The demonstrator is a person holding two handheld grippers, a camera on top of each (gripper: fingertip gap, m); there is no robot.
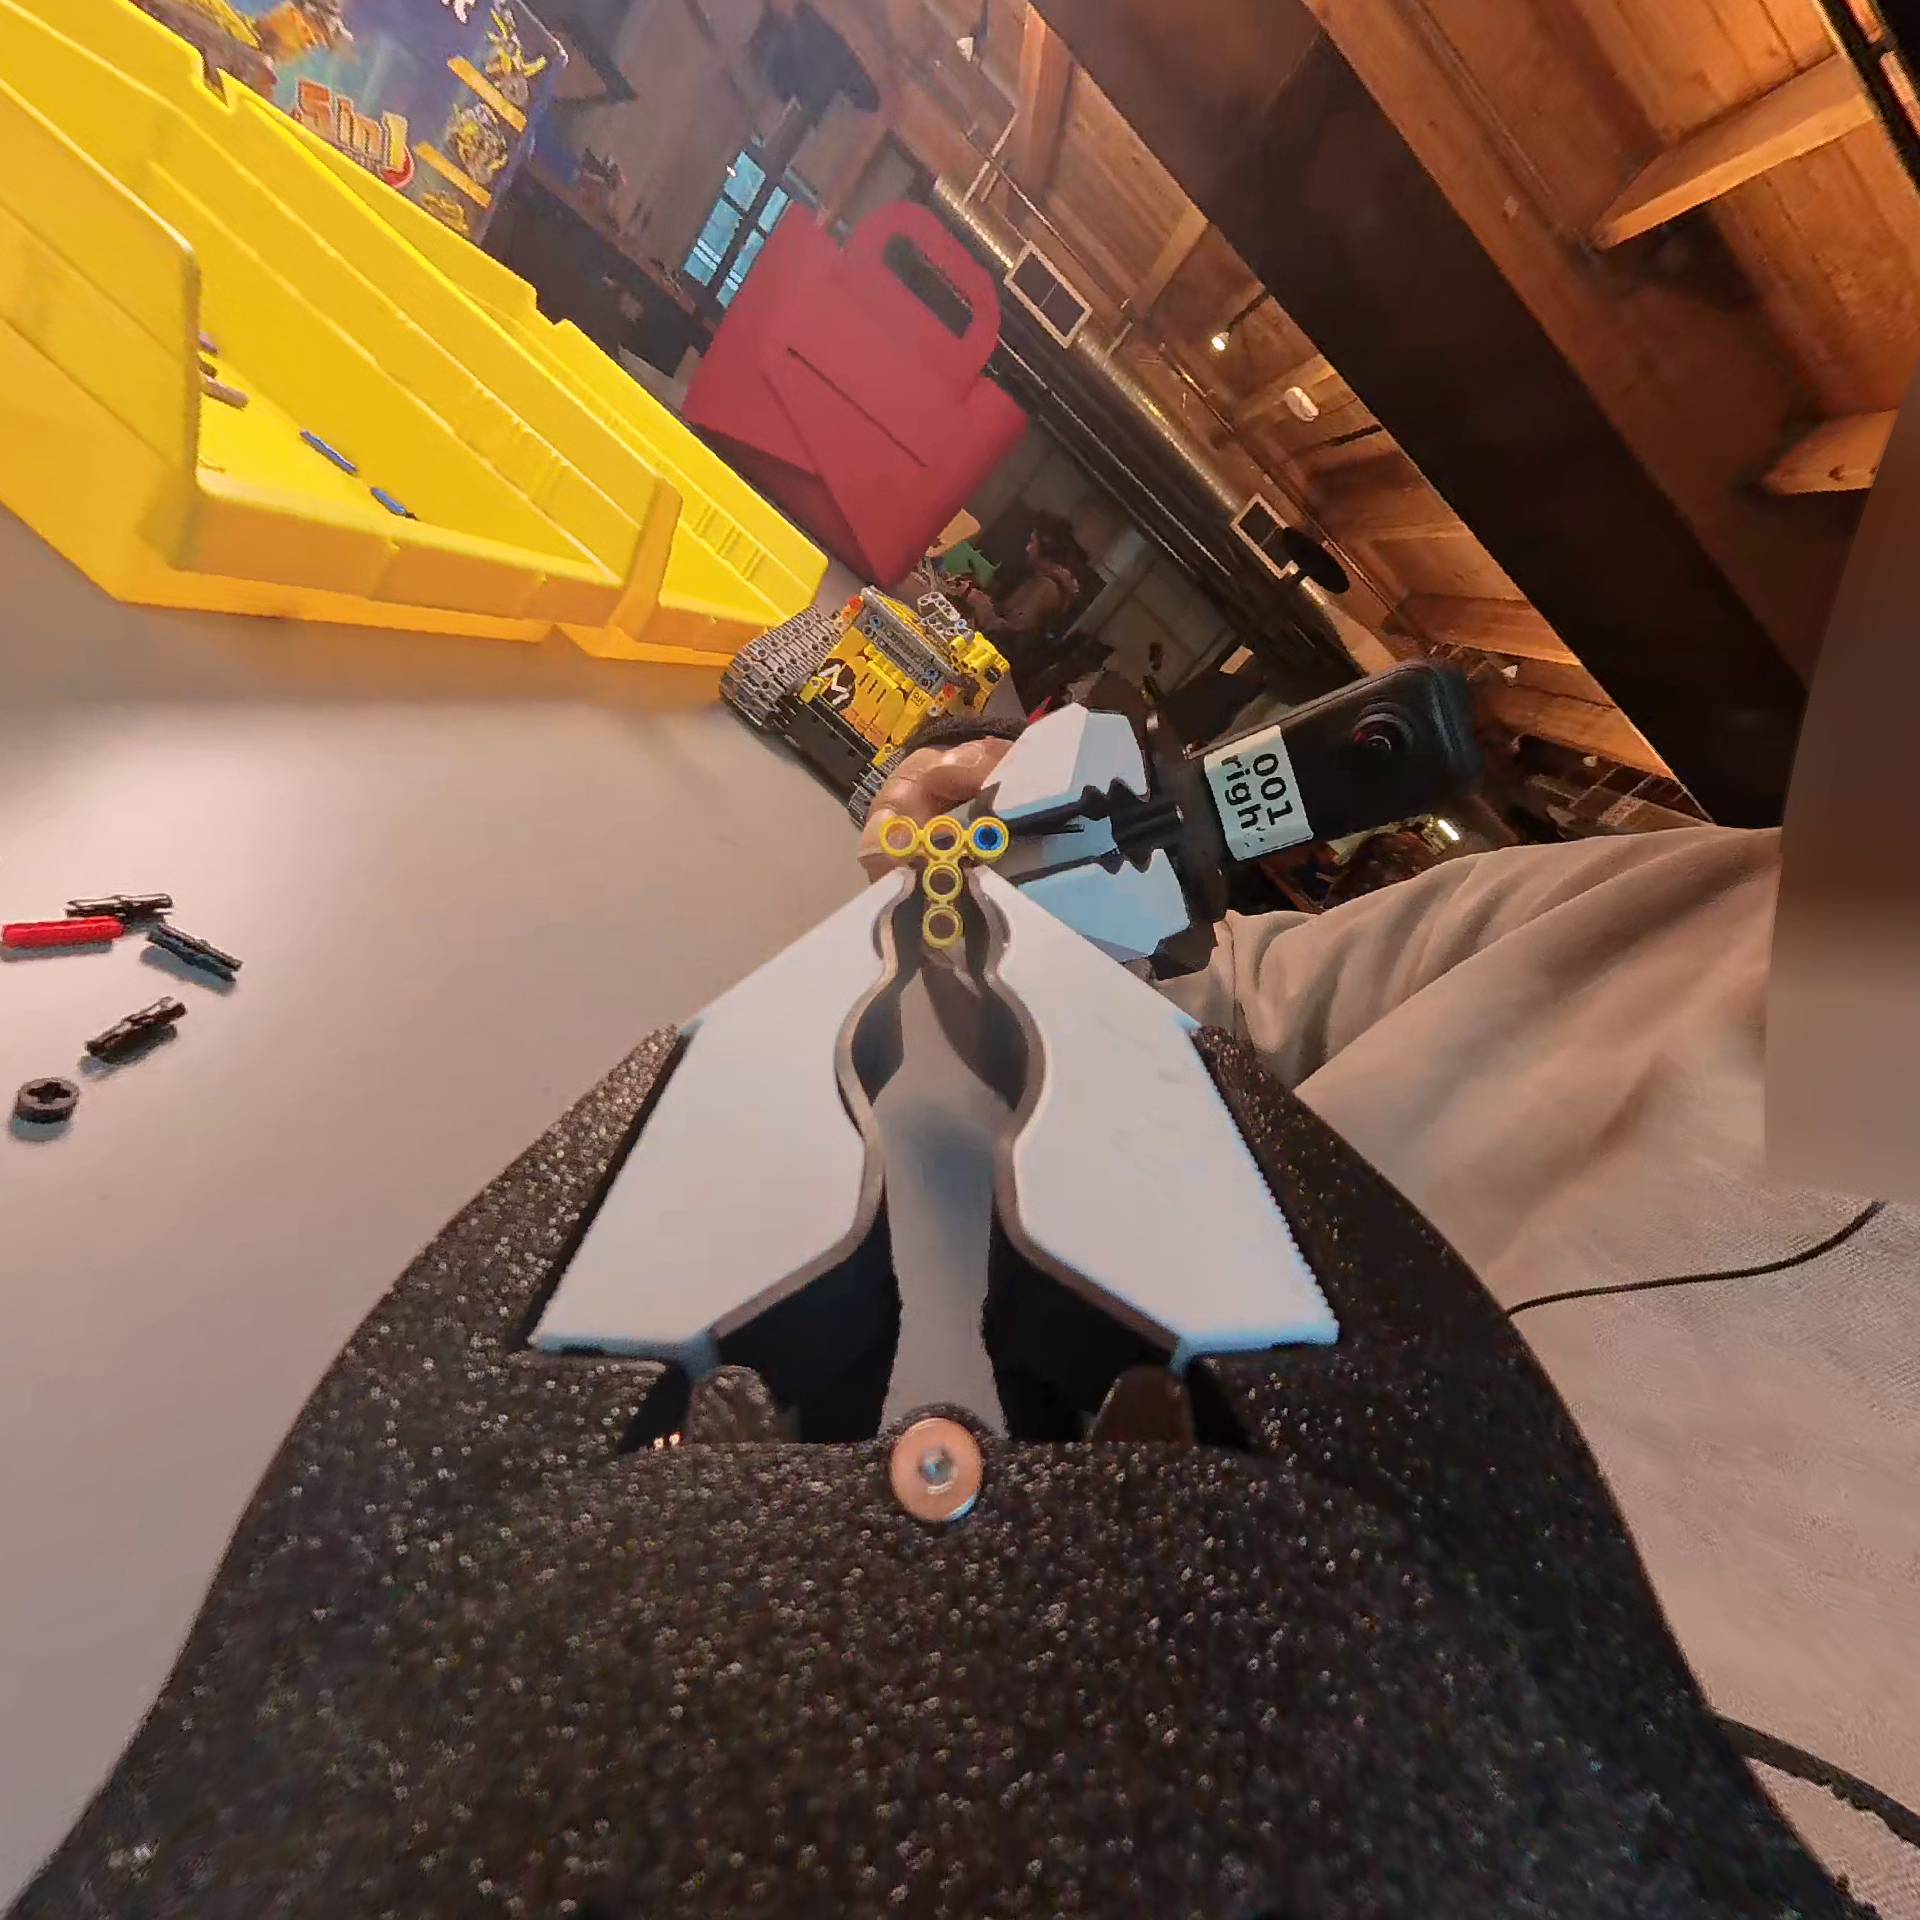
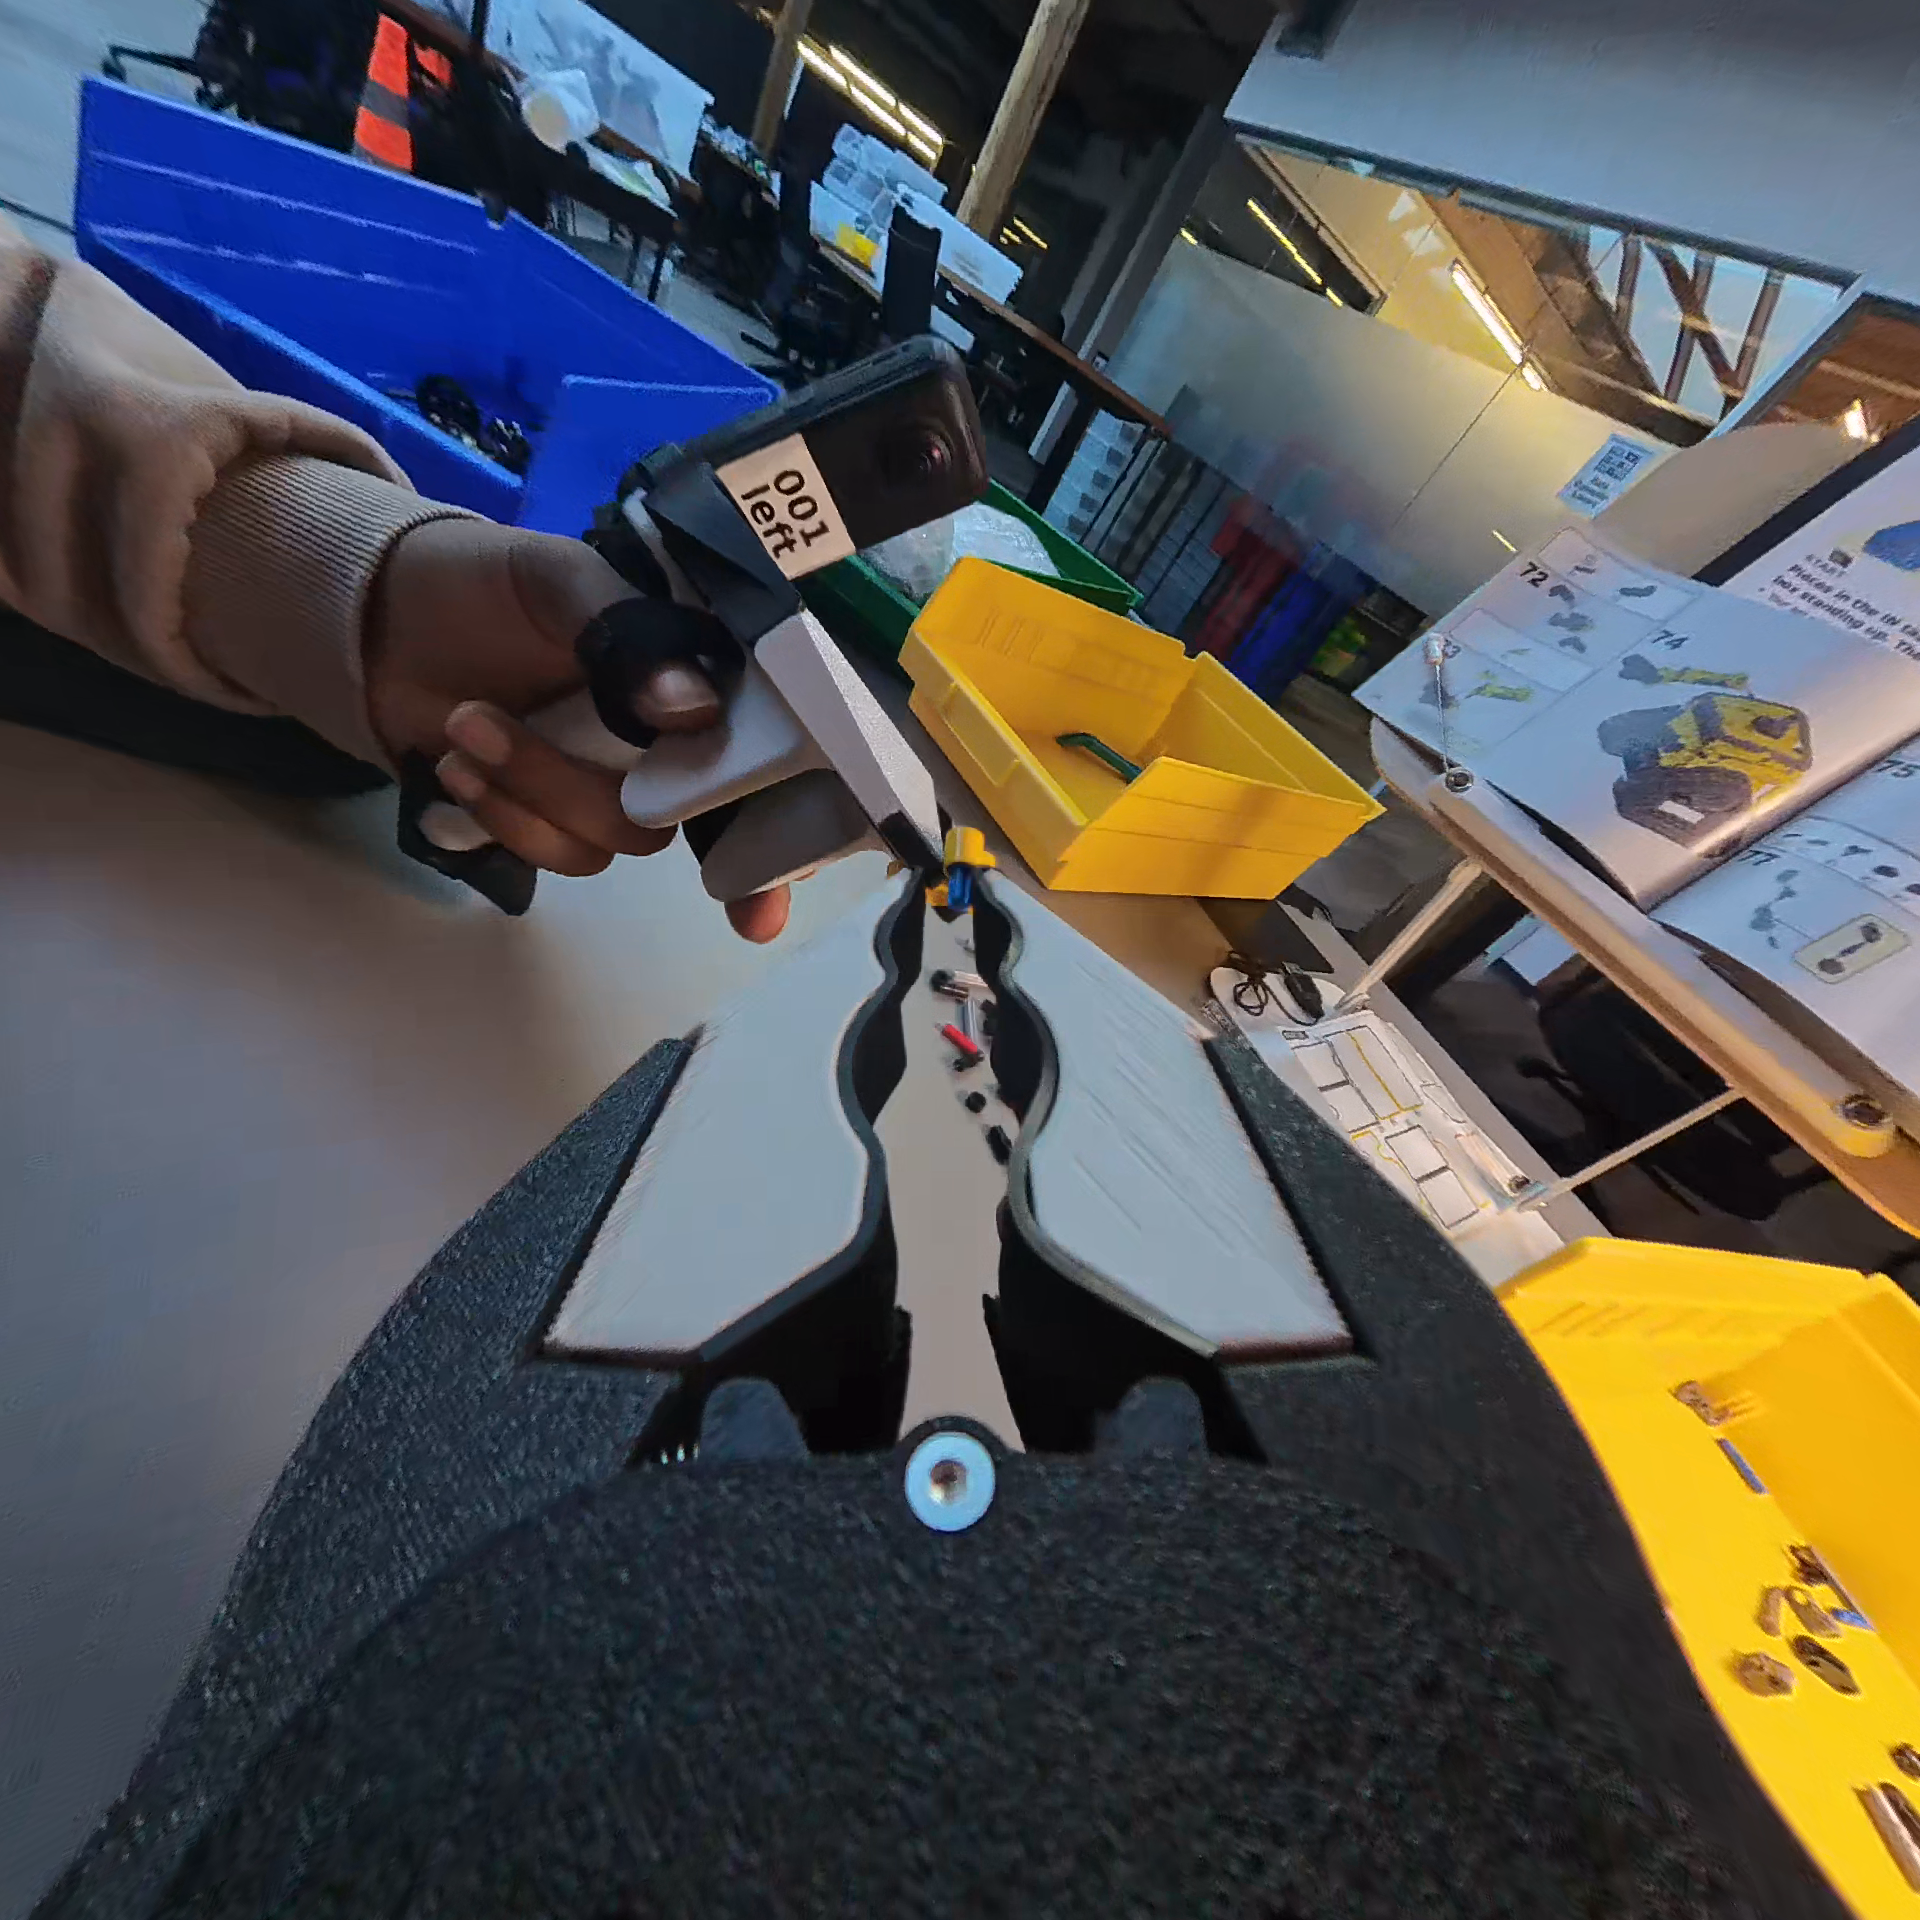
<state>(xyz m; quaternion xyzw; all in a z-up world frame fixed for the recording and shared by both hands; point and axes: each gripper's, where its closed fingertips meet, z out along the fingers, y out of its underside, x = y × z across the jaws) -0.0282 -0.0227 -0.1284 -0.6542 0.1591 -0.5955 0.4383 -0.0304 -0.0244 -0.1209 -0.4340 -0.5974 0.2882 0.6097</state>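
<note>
My left gripper (image 1: 942, 902) is shut on the stem of a small yellow T-shaped beam with holes (image 1: 941, 837), held above the grey table (image 1: 416, 1039). A blue pin (image 1: 987, 836) sits in the beam's right-hand hole. My right gripper (image 2: 954, 885) is shut on this blue pin (image 2: 957, 886) and meets the yellow beam (image 2: 964, 844) tip to tip. The right gripper also shows in the left wrist view (image 1: 1003, 831), and the left gripper in the right wrist view (image 2: 923, 847), held by a hand (image 2: 499, 686).
Loose black pins (image 1: 156, 1023) and a red axle (image 1: 57, 931) lie on the table. A yellow parts tray (image 1: 416, 416), a red carton (image 1: 862, 384) and a yellow tracked model (image 1: 873, 675) stand behind. A blue bin (image 2: 364, 291), yellow bin (image 2: 1122, 748), yellow tray (image 2: 1662, 1455) and booklet (image 2: 1662, 727) surround. Both grippers' tips are close together, under 4 cm apart.
</note>
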